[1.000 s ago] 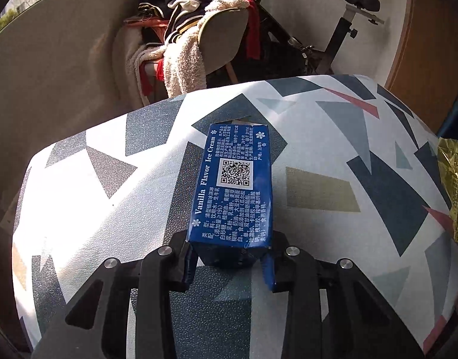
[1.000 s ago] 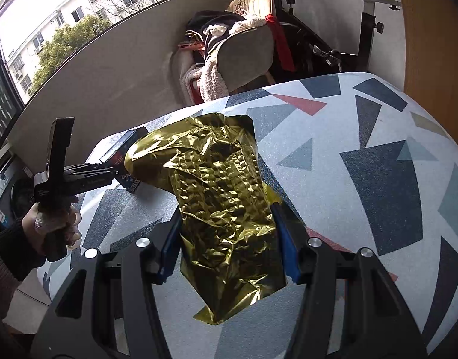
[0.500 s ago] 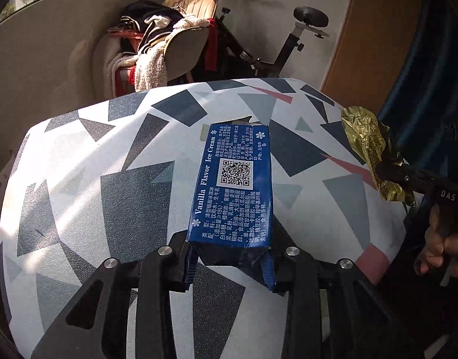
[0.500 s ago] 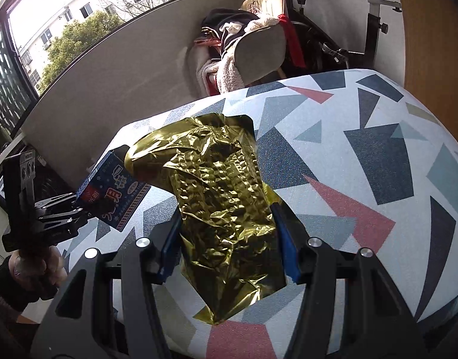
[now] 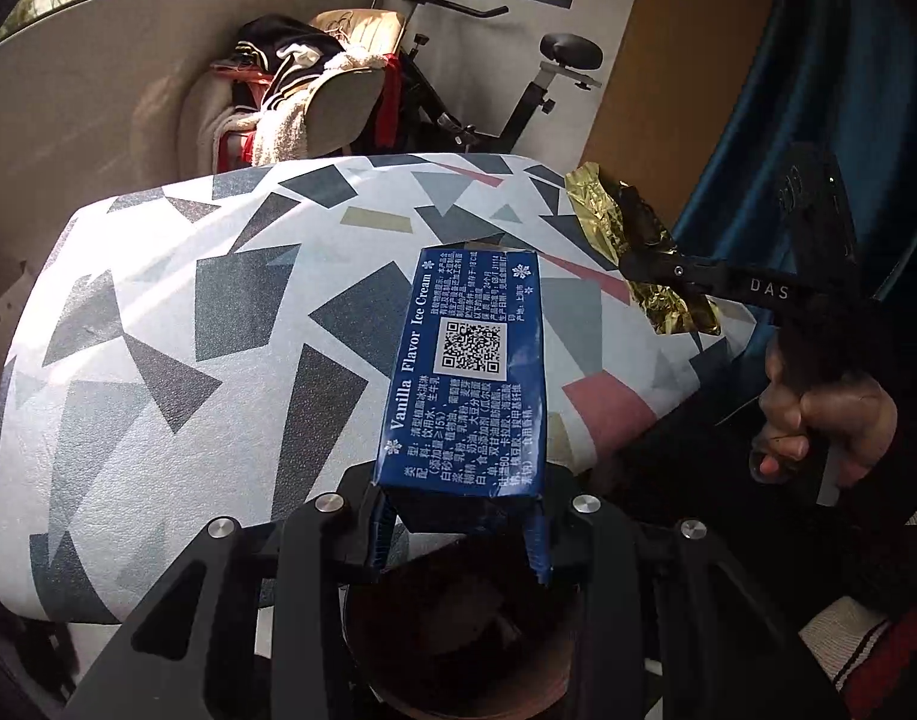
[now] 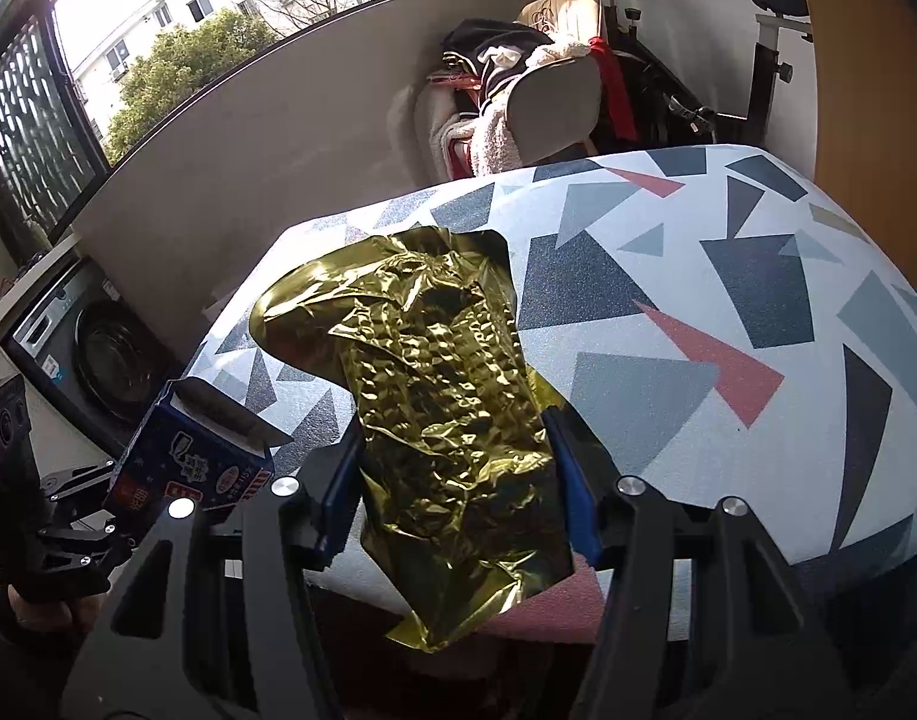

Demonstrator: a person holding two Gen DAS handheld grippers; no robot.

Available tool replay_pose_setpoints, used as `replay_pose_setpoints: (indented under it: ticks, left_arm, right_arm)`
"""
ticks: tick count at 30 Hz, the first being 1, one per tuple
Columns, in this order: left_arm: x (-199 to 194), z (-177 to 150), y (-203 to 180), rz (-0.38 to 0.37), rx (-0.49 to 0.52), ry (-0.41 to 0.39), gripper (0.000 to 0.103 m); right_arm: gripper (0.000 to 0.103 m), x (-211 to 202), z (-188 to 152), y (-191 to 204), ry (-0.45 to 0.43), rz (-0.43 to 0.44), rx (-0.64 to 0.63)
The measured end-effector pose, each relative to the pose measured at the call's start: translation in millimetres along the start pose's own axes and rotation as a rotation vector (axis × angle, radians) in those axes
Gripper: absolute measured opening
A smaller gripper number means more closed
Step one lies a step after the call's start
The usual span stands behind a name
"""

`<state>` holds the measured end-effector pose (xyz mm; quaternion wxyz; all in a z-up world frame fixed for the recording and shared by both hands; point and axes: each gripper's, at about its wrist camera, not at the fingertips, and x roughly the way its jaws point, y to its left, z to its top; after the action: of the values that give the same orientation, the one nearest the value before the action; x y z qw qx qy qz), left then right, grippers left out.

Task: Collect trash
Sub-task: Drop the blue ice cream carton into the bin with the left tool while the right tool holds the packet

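A blue vanilla ice cream box [image 5: 467, 372] sticks forward from my left gripper [image 5: 458, 534], which is shut on the box's near end, just off the near edge of the patterned table [image 5: 158, 330]. A crumpled gold foil wrapper [image 6: 446, 396] hangs between the pads of my right gripper [image 6: 455, 480], which is shut on it over the table's [image 6: 758, 300] near edge. In the left wrist view the right gripper [image 5: 656, 276] and its gold wrapper [image 5: 614, 228] show at the right, held by a hand [image 5: 818, 420]. The right wrist view catches the left gripper [image 6: 98, 498] with the box [image 6: 194, 456] at lower left.
A dark round container [image 5: 458, 636] with a brownish rim sits right below the left gripper. Behind the table stand a chair piled with clothes [image 6: 518, 102] and an exercise bike [image 6: 728, 60]. A washing machine [image 6: 92, 348] is on the left, a blue curtain [image 5: 788, 90] on the right.
Both grippers have drawn back from the tabletop to its near edge with their loads still held. The left one swung to the right, and the round container came into view beneath it.
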<state>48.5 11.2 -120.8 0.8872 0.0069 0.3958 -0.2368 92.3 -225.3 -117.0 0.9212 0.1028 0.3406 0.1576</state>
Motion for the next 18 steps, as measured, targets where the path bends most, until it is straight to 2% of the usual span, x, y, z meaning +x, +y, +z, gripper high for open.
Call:
replay_pose_setpoints:
  ticks: [6, 18]
  left_arm:
    - [-13, -25, -16, -0.021, 0.01, 0.015, 0.034]
    - [1, -48, -33, -0.068, 0.029, 0.078, 0.035]
  right_arm:
    - [0.058, -13, -9, 4, -0.01, 0.005, -0.005]
    - [0.058, -16, -21, 4, 0.011, 0.019, 0.009]
